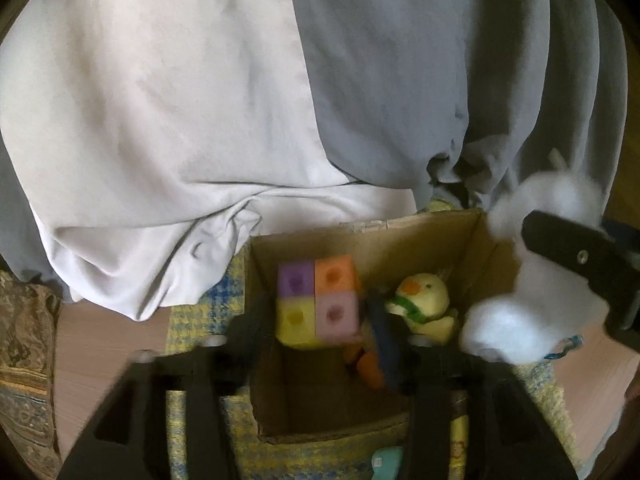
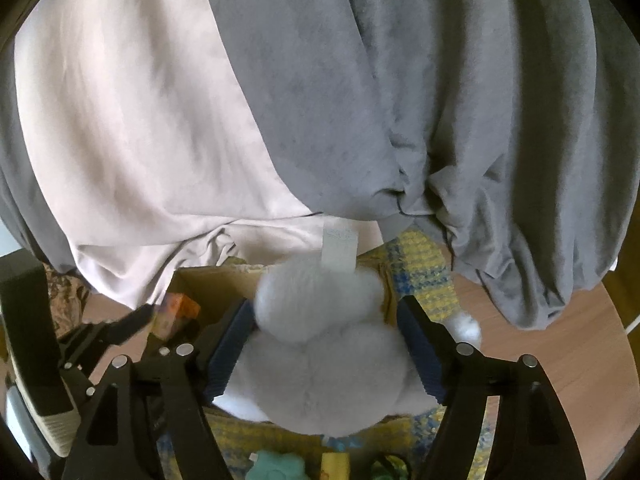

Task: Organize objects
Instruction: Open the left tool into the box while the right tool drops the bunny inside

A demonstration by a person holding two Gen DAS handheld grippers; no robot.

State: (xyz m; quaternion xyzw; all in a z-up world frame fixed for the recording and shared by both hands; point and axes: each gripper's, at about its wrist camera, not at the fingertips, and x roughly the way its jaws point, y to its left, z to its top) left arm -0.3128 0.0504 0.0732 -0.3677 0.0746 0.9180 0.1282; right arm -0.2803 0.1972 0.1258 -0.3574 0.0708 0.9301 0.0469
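Right wrist view: right gripper [image 2: 324,344] is squeezing a white plush [image 2: 320,368], jaws wide; left gripper [image 1: 316,320] is pinching a block cube [image 1: 318,304] at six o'clock.

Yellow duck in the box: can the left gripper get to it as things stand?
Probably not yet. The left gripper is shut on the block cube, so its fingers are full. The duck lies uncovered in the cardboard box, so the way opens once the cube is dropped.

Fluffy white plush toy [image 2: 320,360], matt cardboard box [image 1: 400,236]
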